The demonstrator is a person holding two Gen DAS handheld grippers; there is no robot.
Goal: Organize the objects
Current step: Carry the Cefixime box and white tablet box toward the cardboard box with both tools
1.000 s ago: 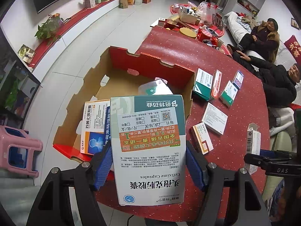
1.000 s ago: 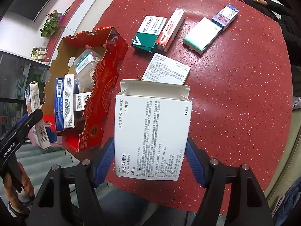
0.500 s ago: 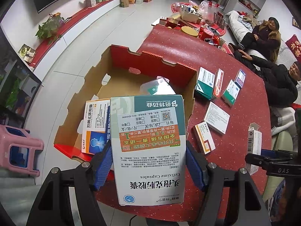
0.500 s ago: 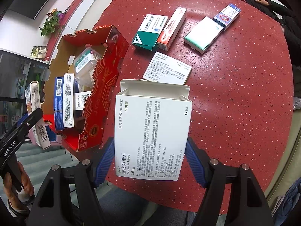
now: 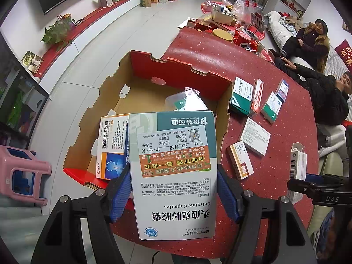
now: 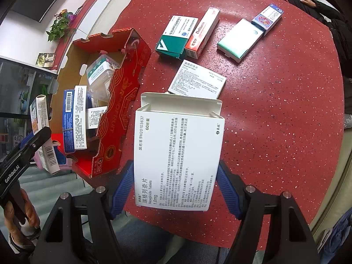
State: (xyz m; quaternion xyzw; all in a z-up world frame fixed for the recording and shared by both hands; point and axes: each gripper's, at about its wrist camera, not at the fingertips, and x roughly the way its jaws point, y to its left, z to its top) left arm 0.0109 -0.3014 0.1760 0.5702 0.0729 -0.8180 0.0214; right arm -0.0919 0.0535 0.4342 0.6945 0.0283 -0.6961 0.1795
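Currently left gripper [image 5: 173,194] has its blue fingers [image 5: 120,194] clamped on the sides of a green-and-white Cefixime Capsules box [image 5: 173,171]; long axis runs away from the camera along the fingers, printing upside down, far end over the near edge of the red cardboard tray [image 5: 140,70]. Right gripper [image 6: 176,189] fingers [image 6: 122,189] clamped on a white Repaglinide Tablets box [image 6: 178,160], long axis also along the fingers, top flap open at the far end, held above the red tabletop [image 6: 275,121].

Tray sits at the tabletop's left edge. Inside: an orange-and-white box [image 5: 113,147] near the front, a blue-and-white box [image 6: 74,118] standing on edge, a clear plastic container [image 6: 101,77] with a green label further back.

On the tabletop, right of the tray: green-and-white box [image 6: 176,37] touching a red Daktarin box [image 6: 202,33], mint-green box [image 6: 239,39] touching a small blue box [image 6: 267,18], flat white box [image 6: 198,81], orange-trimmed box [image 5: 239,161].
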